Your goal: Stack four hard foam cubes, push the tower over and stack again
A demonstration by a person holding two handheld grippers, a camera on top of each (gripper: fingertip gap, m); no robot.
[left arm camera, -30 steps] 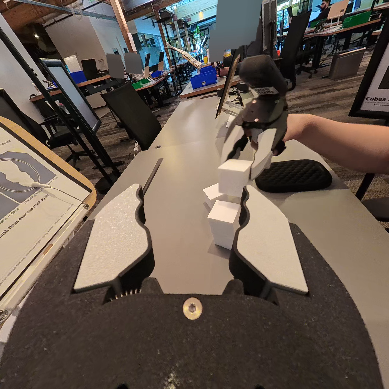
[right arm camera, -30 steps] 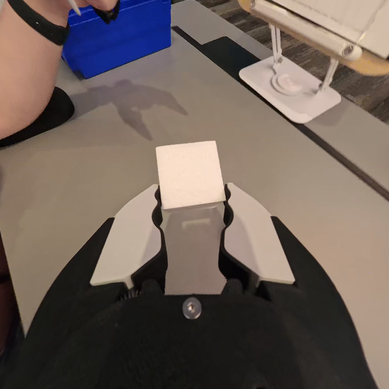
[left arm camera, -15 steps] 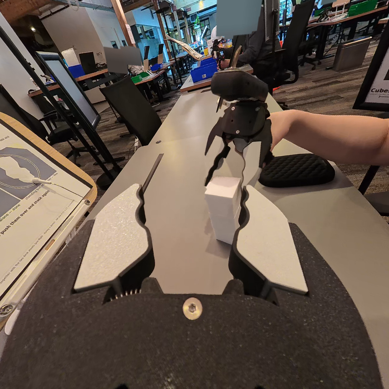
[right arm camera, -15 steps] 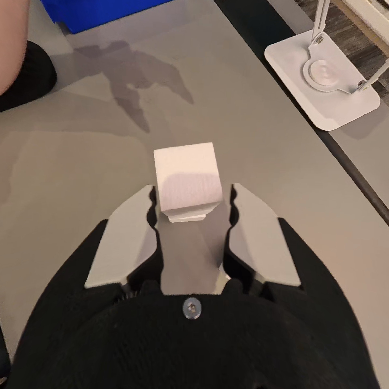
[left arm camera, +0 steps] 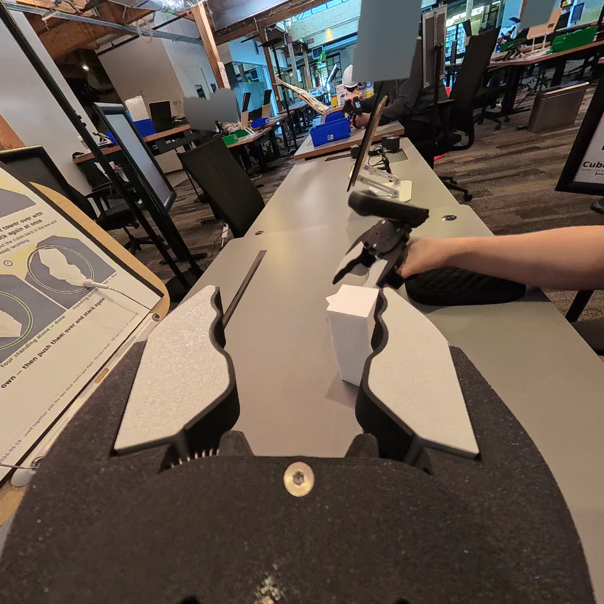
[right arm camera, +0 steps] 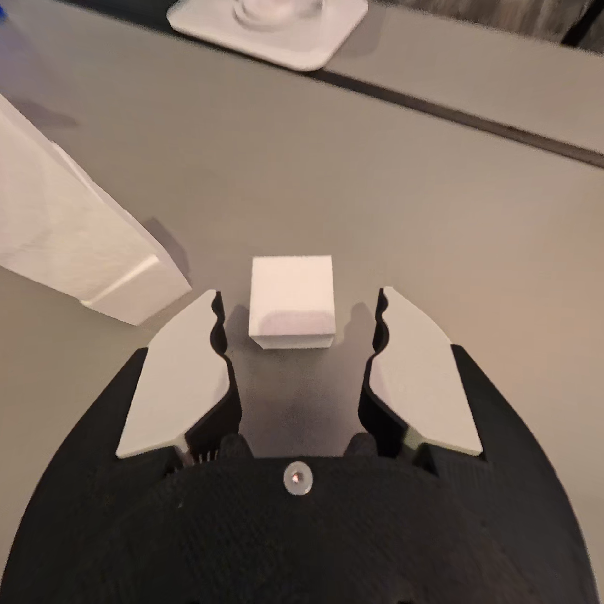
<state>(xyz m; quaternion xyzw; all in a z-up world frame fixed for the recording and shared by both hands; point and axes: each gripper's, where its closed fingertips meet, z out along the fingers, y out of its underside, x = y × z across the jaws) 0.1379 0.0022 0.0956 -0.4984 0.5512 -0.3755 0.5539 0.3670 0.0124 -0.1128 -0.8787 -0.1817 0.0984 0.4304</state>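
Note:
A stack of white foam cubes [left arm camera: 351, 333] stands on the grey table [left arm camera: 287, 376], just inside my left gripper's right finger [left arm camera: 415, 362]. My left gripper [left arm camera: 295, 292] is open and empty, and I cannot tell whether the finger touches the stack. My right gripper [left arm camera: 359, 277] hovers open just behind the stack. In the right wrist view my right gripper [right arm camera: 297, 292] is open over a lone white cube [right arm camera: 292, 300] that sits on the table between and just ahead of the fingertips, untouched. The stack [right arm camera: 65, 235] shows blurred at the left.
A black wrist pad [left arm camera: 464, 289] lies to the right, under the person's forearm [left arm camera: 506, 255]. An instruction board [left arm camera: 55, 310] leans at the left, and its white stand base [right arm camera: 268, 29] is beyond the lone cube. A dark groove [left arm camera: 245, 287] runs along the table. About 30 centimeters separates my left fingertips from my right.
My right gripper set its cube on the stack, opened, and swung down over the lone cube behind it. My left gripper stayed open in place.

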